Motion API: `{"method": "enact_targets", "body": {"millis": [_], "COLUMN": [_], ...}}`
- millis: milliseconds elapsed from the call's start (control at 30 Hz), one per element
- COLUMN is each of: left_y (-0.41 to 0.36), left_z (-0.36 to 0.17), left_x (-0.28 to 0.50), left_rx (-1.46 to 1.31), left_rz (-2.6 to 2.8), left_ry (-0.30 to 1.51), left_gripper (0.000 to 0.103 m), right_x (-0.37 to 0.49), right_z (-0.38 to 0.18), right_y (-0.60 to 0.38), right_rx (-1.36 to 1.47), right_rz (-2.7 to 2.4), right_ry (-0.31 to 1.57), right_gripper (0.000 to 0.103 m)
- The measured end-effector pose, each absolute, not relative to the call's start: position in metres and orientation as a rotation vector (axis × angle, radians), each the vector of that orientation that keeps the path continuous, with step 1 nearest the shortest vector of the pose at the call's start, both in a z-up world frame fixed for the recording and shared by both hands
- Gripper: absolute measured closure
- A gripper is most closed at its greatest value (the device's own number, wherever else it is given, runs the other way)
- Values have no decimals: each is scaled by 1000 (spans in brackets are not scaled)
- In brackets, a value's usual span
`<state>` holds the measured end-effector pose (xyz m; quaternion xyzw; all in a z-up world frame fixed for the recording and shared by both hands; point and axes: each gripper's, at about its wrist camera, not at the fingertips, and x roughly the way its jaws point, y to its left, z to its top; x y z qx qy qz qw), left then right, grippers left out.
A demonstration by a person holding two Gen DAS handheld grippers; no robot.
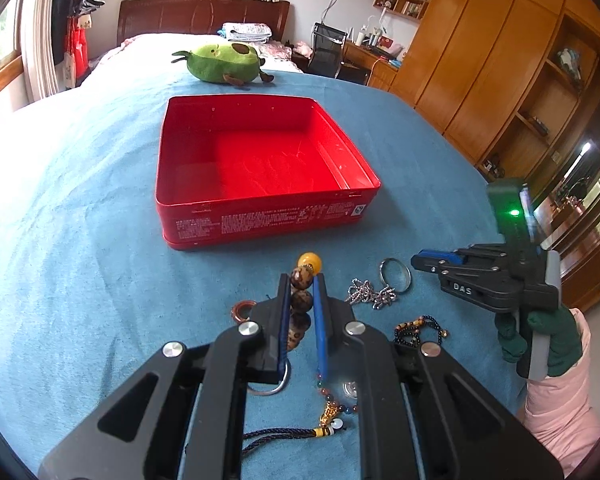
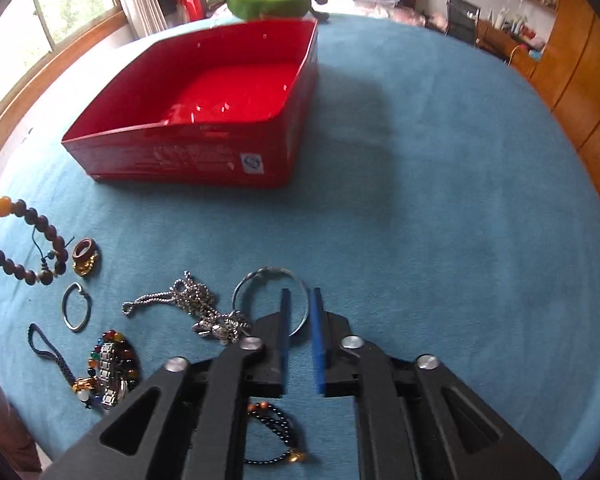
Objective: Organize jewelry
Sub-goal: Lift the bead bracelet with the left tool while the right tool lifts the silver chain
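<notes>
Red tin: the red tin [image 1: 260, 160] sits on the blue cloth [image 1: 80, 240], on the far side of the jewelry. It looks empty, so I think the job has only just begun.
Left gripper: the left gripper [image 1: 302, 300] is squeezed tight on the brown bead bracelet [image 1: 302, 300]. The bracelet's yellow bead [image 1: 309, 262] sticks out past the tips, toward the tin.
Right gripper: the right gripper [image 2: 300, 320] is let go, its jaws a little apart with nothing pinched. The near edge of the silver bangle [image 2: 268, 300] lies in the gap. I cannot tell if the tips touch the cloth.
Step in hand: I think the right gripper is going for the bangle while the left holds its bracelet.
How to do it well: go down so the thin rim sits between the blue pads [image 2: 318, 344], then squeeze slowly. The bangle is thin and smooth, so it may slip or flip up. Lift it straight up, carry it over the tin's near wall, then let go low.
In the way: the silver chain [image 2: 196, 304] lies just left of the bangle, and its charm end touches it. It could get dragged along.
Other things: a black bead bracelet [image 2: 272, 428] lies near, under the right gripper. To the left are a small ring [image 2: 85, 250], a thin oval hoop [image 2: 76, 306] and a colorful bead piece with a dark cord [image 2: 108, 364]. A green plush toy [image 1: 224, 62] sits far off, behind the tin.
</notes>
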<state>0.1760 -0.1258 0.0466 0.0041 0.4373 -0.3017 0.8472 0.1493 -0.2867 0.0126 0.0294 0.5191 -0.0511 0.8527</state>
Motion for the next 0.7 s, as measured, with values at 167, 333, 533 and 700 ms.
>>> {"method": "enact_targets", "body": {"millis": [167, 333, 533, 700], "left_y": [-127, -126, -126, -127], "left_z": [45, 45, 43, 41], "left_x": [177, 178, 179, 181], "left_rx": [3, -4, -2, -6], "left_rz": [-639, -640, -644, -642], "left_ry": [926, 930, 934, 940], "left_gripper": [94, 94, 94, 94], "right_x": [149, 165, 176, 188], "right_z": [25, 2, -19, -28], "right_y": [-263, -247, -242, -235], "right_rx": [70, 57, 47, 15], "right_rz": [65, 105, 126, 136], "right_ry": [1084, 1152, 1212, 1229], "right_gripper": [68, 68, 68, 75]}}
